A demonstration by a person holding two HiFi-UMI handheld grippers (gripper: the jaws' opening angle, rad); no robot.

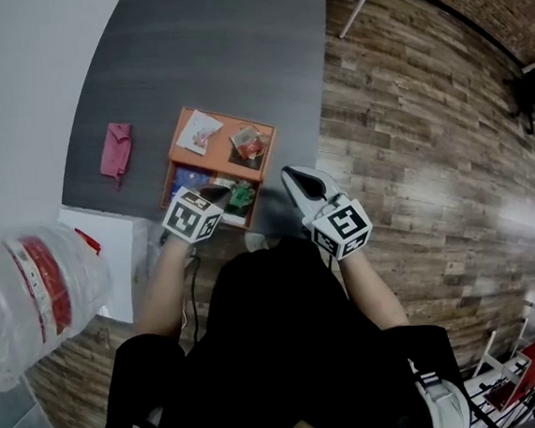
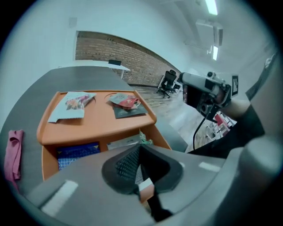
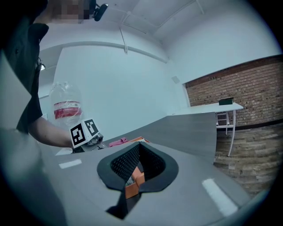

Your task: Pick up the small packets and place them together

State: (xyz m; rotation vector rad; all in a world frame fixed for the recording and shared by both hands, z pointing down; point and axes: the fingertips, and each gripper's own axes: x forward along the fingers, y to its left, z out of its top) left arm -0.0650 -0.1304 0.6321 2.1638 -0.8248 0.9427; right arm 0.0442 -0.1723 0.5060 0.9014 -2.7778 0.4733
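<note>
An orange two-level shelf (image 1: 175,157) stands on the dark grey table (image 1: 214,44). A white packet (image 1: 201,130) and a red-and-dark packet (image 1: 249,144) lie on its top level. A blue packet (image 1: 189,178) and a green packet (image 1: 241,198) sit in the lower level. My left gripper (image 1: 226,195) reaches into the lower level at the front. In the left gripper view its jaws (image 2: 140,145) are shut, with the green packet (image 2: 145,140) crinkled right at their tips. My right gripper (image 1: 289,173) hovers off the shelf's right side, shut, with nothing between its jaws (image 3: 139,145).
A pink cloth (image 1: 116,149) lies on the table left of the shelf. A large water bottle (image 1: 31,297) and a white box (image 1: 112,261) stand at the lower left. The table's right edge meets wooden floor (image 1: 410,129). A white table leg (image 1: 360,2) shows far off.
</note>
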